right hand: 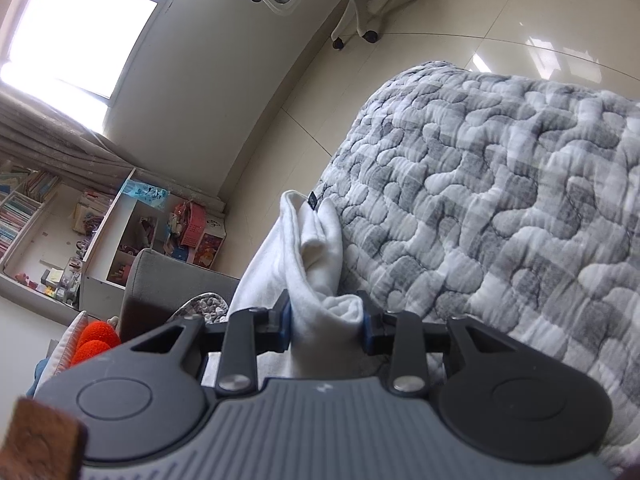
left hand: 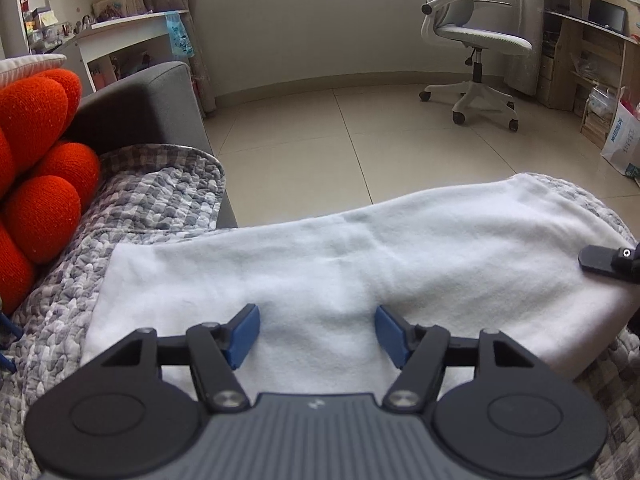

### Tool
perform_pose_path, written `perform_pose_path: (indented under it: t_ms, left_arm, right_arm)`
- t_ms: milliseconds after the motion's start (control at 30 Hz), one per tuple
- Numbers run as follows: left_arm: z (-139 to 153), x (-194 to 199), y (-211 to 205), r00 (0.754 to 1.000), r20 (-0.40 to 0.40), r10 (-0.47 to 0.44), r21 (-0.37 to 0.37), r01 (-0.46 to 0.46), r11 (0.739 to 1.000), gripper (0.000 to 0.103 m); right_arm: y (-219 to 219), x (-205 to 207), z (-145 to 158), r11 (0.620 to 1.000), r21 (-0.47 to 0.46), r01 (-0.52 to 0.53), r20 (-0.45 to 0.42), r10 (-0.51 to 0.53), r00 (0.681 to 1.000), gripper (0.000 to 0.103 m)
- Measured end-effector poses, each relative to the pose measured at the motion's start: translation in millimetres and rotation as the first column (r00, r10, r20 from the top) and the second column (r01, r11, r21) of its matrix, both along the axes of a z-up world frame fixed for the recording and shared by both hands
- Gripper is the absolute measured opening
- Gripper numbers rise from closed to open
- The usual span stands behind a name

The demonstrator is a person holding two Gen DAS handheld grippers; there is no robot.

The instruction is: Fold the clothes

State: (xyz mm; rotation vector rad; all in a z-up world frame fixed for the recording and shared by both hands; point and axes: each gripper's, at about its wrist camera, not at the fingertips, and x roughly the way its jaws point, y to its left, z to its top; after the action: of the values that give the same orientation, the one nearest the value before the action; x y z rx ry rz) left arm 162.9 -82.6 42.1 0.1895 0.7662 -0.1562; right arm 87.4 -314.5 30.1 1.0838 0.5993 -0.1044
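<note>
- Nearest in the left wrist view: left gripper (left hand: 318, 334) hovering low over the middle of the white garment (left hand: 340, 264), blue pads (left hand: 242, 336) spread well apart, nothing between them, no cloth pinched.
- Nearest in the right wrist view: right gripper (right hand: 326, 326) partly closed, pads pressed on both sides of a bunched fold at one end of the white garment (right hand: 296, 248); that end lifted and twisted off the quilt.
- Garment spread over the grey patterned quilt (left hand: 168, 200), apparently doubled already into a long narrow band with fairly clean edges; judged partway through, lengthwise fold done, crosswise fold left to make.
- Long axis running side to side in the left wrist view, along the front edge of the quilt: one squared end toward the orange knitted cushion (left hand: 40, 216), the other toward the black finger of the right gripper (left hand: 600, 260) resting at that end.
- Small dark tag (right hand: 313, 200) visible at the far tip of the lifted end, just beside the quilt's edge.
- Likely left to do: carry the gripped end across the quilt toward the cushion end, then smooth.
- Beyond the quilt: grey sofa arm (left hand: 152, 96), tiled floor (left hand: 320, 140), white office chair (left hand: 472, 48) well apart.
</note>
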Motion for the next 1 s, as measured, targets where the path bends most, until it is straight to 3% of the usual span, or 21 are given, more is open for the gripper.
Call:
perform_pose_path:
  t_ms: [200,367,500,600,700,733,800,900,1000]
  left_arm:
    - [2,-13,18,1.0,-0.014,0.001,0.01,-0.001,1.0,0.065]
    - [7,-19,42,0.999,-0.034,-0.003,-0.06,0.001,0.998,0.065]
    - [30,-30,77,0.997,-0.02,0.072,-0.168,-0.074,0.983,0.066]
    - [31,-36,107,0.984,-0.099,0.149,-0.305,-0.173,0.936,0.066]
    - [15,-45,134,0.964,-0.204,0.171,-0.48,-0.251,0.841,0.066]
    - [10,-47,139,0.963,-0.212,0.167,-0.501,-0.254,0.828,0.066]
    - [5,-46,148,0.962,-0.218,0.163,-0.498,-0.254,0.829,0.065]
    - [7,-47,170,0.967,-0.224,0.125,-0.584,-0.236,0.777,0.065]
    - [11,-49,191,0.968,-0.216,0.126,-0.648,-0.239,0.723,0.066]
  right_arm:
    - [14,3,21,0.989,-0.141,-0.038,0.042,0.045,0.998,0.032]
    - [27,3,32,0.97,-0.237,-0.05,0.066,0.067,0.996,0.031]
    - [42,3,44,0.936,-0.345,-0.069,0.089,0.106,0.99,0.031]
    - [55,4,51,0.891,-0.446,-0.088,0.099,0.147,0.984,0.031]
    - [70,4,58,0.834,-0.541,-0.108,0.113,0.2,0.973,0.03]
    - [75,3,60,0.814,-0.57,-0.114,0.116,0.217,0.969,0.03]
    - [85,1,63,0.769,-0.627,-0.123,0.12,0.252,0.96,0.03]
    - [102,-3,69,0.689,-0.713,-0.13,0.122,0.305,0.945,0.03]
    - [128,-6,72,0.563,-0.816,-0.131,0.114,0.379,0.919,0.029]
